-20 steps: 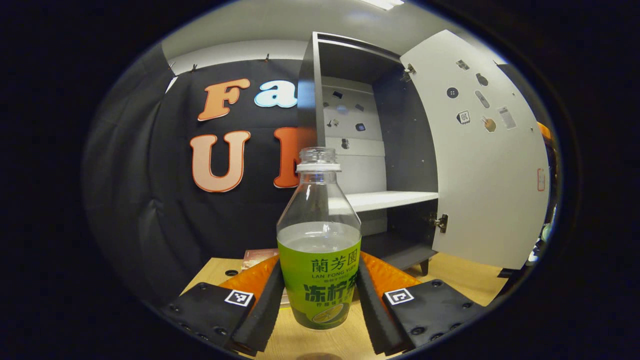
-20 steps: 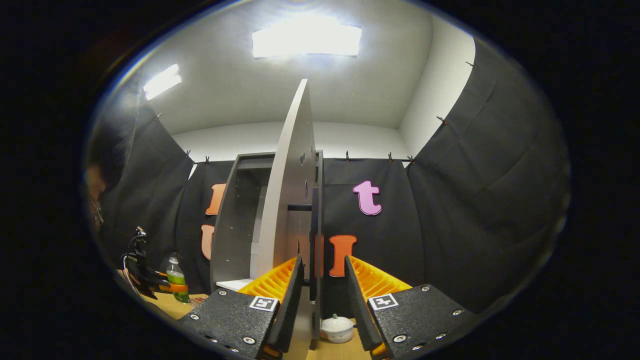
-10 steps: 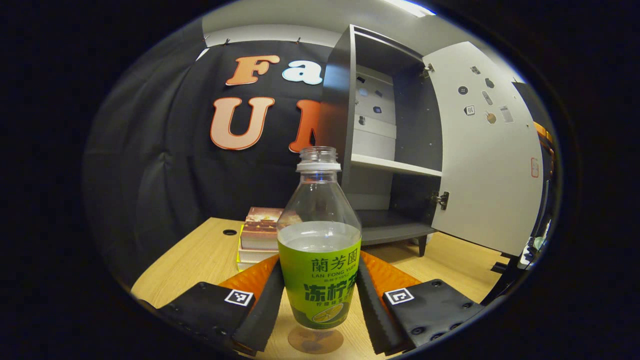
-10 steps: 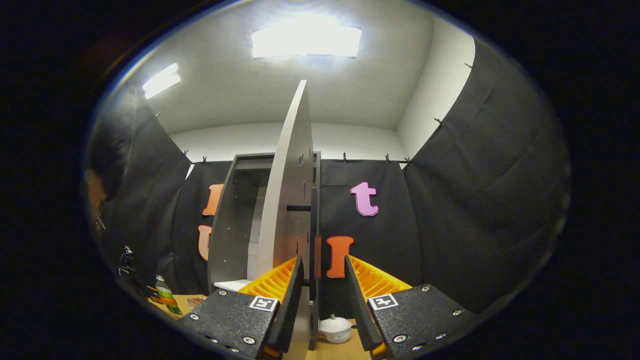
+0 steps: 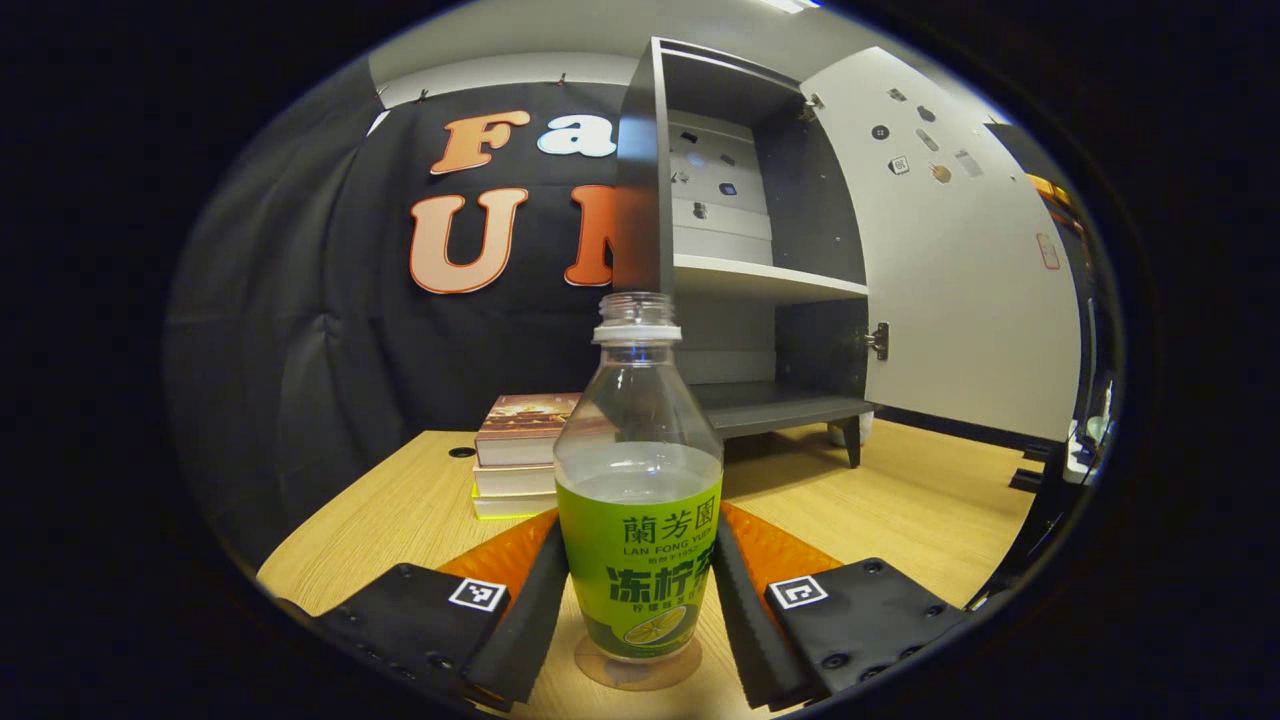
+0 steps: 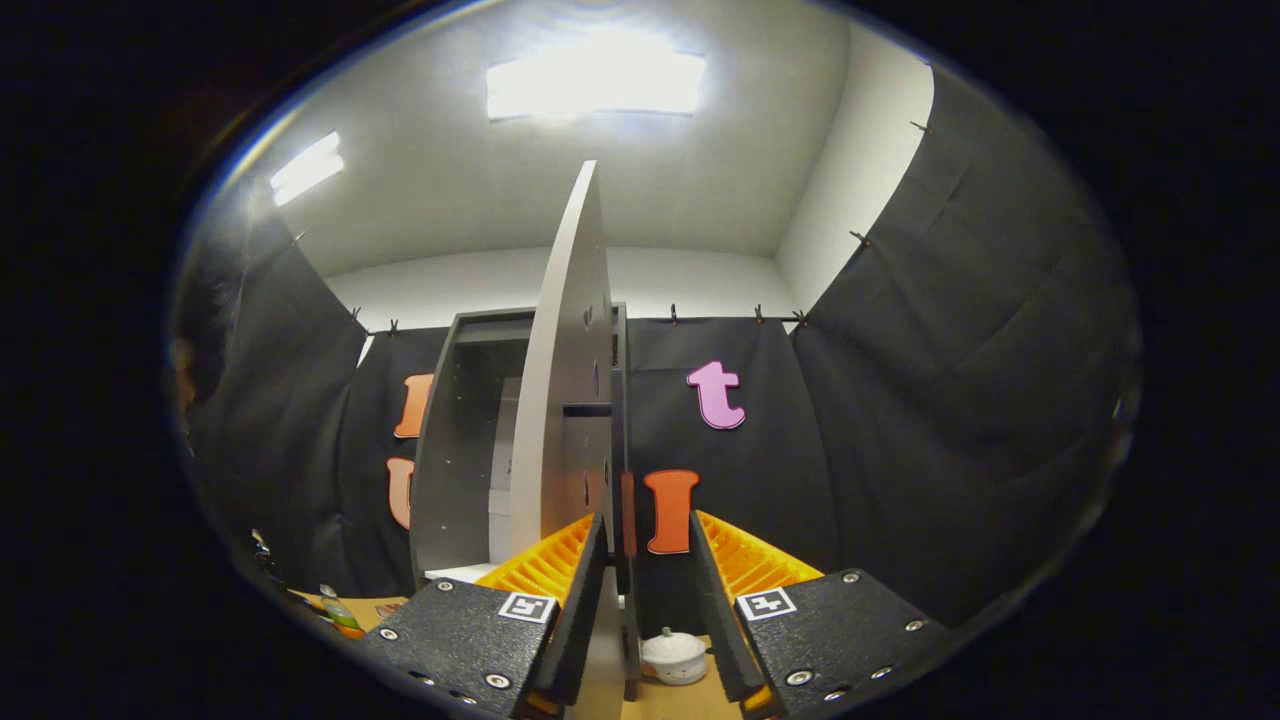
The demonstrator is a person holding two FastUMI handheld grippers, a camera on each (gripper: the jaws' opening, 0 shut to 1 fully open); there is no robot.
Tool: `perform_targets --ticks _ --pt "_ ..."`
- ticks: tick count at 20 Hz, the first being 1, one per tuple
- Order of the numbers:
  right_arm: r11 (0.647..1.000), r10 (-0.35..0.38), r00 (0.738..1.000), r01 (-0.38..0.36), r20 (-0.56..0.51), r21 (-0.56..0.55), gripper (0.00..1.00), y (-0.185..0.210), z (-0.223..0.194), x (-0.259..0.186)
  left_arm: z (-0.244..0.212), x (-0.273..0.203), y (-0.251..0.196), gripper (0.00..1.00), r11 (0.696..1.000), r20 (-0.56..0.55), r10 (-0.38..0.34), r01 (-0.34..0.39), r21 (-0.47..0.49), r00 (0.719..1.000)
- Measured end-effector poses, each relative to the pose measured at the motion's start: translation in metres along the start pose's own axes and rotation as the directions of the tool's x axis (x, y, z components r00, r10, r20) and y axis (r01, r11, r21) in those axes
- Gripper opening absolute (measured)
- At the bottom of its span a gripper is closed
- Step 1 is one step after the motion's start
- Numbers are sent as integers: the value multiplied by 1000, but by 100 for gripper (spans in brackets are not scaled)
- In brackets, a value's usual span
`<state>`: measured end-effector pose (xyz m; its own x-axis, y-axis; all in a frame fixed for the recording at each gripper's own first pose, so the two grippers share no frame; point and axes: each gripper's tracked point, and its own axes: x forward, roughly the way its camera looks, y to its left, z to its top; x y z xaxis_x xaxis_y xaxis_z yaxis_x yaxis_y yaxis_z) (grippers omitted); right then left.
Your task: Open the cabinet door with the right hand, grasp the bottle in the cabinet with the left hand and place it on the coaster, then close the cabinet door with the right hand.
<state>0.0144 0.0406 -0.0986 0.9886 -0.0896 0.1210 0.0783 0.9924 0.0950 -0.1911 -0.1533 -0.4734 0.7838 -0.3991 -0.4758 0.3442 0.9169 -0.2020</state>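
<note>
The desk (image 5: 420,500) is pale wood, and at its back stands the cabinet (image 5: 740,260), its inside dark with one white shelf, nothing on it that I can see. The door (image 5: 960,260) is swung wide. In the right gripper view the same door shows edge-on, and the right claw (image 6: 645,610) has that edge between its fingers; the left finger seems against the panel, but whether the other one touches I cannot tell.

A stack of books (image 5: 520,455) lies left of the cabinet. In front of it the left claw (image 5: 640,590) is clamped on the bottle (image 5: 638,480), both pads pressing its green label low on the body. The bottle stands upright, capless, about half full, with its base at or just over the round brown coaster (image 5: 638,668).

I'd judge it light and rather thin-walled, so a hard squeeze could buckle it, and with no cap any tilt would spill. Low on the labelled body is the sensible place to hold.

Against half a second ago, the coaster sits closer under the bottle's base and the cabinet looks higher, so the bottle has come down.
</note>
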Motion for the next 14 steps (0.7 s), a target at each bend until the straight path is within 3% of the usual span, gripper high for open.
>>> perform_targets --ticks 9,14 --pt "999 -4 1000 4 -1 38 52 -2 1 -2 -16 -9 15 83 996 -2 47 -47 -82 999" --pt "998 -1 1000 1 -5 64 52 -4 1 -1 -4 -13 3 86 999 23 25 -24 -37 999"
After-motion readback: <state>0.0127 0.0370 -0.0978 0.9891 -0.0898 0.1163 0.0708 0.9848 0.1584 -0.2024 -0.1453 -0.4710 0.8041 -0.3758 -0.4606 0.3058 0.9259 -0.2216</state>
